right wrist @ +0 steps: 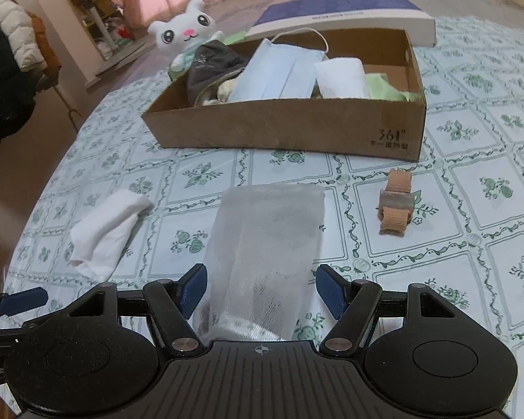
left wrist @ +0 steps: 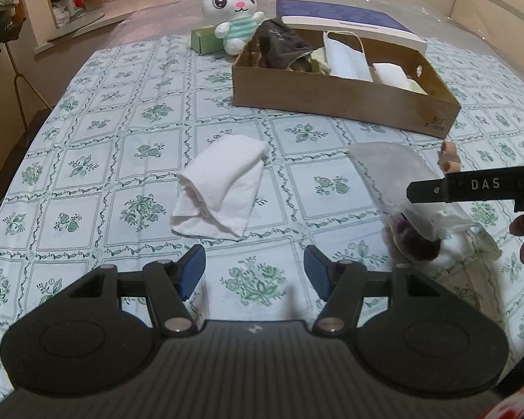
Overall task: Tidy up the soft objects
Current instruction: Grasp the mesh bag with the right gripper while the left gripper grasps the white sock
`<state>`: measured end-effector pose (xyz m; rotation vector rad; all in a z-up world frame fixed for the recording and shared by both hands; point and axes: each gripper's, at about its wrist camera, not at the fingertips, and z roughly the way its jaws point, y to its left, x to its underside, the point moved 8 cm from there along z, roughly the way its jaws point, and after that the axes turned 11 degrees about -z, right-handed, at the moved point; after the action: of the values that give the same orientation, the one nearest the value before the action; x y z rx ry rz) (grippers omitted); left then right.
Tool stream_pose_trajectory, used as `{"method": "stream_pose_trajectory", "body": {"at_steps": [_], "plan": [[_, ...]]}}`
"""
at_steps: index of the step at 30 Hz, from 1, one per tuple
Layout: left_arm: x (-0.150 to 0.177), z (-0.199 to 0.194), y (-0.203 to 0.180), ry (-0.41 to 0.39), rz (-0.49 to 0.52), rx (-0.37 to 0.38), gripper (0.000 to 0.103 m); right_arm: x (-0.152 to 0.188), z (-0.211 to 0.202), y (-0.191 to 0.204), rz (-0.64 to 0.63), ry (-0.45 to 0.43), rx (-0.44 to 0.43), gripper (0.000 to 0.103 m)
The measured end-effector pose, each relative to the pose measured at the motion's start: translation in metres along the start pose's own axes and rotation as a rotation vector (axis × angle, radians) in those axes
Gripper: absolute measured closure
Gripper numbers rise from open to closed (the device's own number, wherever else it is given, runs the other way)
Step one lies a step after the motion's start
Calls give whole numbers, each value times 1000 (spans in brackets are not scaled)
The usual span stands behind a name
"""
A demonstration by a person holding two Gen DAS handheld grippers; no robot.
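Between the right gripper — spread — lies a mesh pouch; left gripper spread too.

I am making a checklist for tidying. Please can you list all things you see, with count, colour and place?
cardboard box: 1, brown, far side of cloth
face mask: 1, pale blue, in box
dark cloth: 1, grey, in box
plush bunny: 1, white, behind box
white cloth: 1, white, on tablecloth
mesh bag: 1, translucent, between right fingers
small band: 1, tan, on tablecloth
left gripper: open
right gripper: open
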<state>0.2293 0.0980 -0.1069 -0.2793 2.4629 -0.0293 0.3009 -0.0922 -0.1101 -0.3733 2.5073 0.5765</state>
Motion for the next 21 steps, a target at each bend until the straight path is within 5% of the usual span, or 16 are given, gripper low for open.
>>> {"method": "stream_pose_trajectory", "body": {"at_steps": [5,11,13,21], "plan": [[-5,7,8,-13,5,-6,43,-1,8,-2,-1,1,2,39],[-12,15,13,-44,25,-3,43,-4,16,4,-70,-6,-9,89],[-15,17,15,-55,28,2,43,-8,15,10,-117,-24,-10,98],[-33,32,27,-83,21,0,43,-36,1,29,-223,-146,-15,100]]}}
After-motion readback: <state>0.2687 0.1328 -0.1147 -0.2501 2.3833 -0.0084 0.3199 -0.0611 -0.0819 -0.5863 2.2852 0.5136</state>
